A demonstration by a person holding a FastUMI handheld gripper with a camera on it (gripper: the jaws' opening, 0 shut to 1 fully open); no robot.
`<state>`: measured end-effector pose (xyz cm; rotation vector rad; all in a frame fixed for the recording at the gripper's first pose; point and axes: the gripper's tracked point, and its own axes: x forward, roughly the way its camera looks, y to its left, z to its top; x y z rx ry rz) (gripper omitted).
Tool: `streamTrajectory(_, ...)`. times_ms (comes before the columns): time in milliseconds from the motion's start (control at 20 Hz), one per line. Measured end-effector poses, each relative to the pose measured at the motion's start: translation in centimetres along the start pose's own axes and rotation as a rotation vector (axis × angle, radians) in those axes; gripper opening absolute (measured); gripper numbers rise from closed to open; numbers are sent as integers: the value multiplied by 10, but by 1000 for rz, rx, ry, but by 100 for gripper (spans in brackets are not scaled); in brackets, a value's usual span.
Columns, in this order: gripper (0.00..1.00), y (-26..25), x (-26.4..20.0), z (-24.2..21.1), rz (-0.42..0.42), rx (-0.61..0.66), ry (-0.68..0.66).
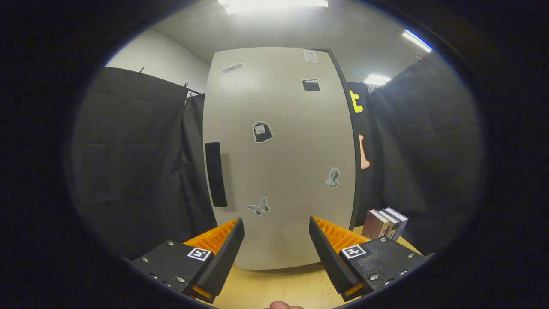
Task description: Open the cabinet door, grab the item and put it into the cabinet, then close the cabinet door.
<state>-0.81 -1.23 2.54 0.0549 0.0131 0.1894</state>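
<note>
A tall pale cabinet (279, 159) stands on the wooden table just ahead of my fingers, its door shut. The door carries several stickers and a dark vertical handle (215, 174) near its left edge, beyond my left finger. My gripper (276, 234) is open with nothing between its fingers, and it faces the lower part of the door. Several upright books (384, 223) stand on the table to the right of the cabinet, beyond my right finger.
The wooden table (274, 287) runs under the fingers up to the cabinet's foot. Black cloth walls close in on the left and right. A bit of a person's finger (282, 305) shows below, between my fingers.
</note>
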Motion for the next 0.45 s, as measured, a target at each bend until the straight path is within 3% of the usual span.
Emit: streamTrajectory(450, 94, -1, 4, 8, 10, -2, -22)
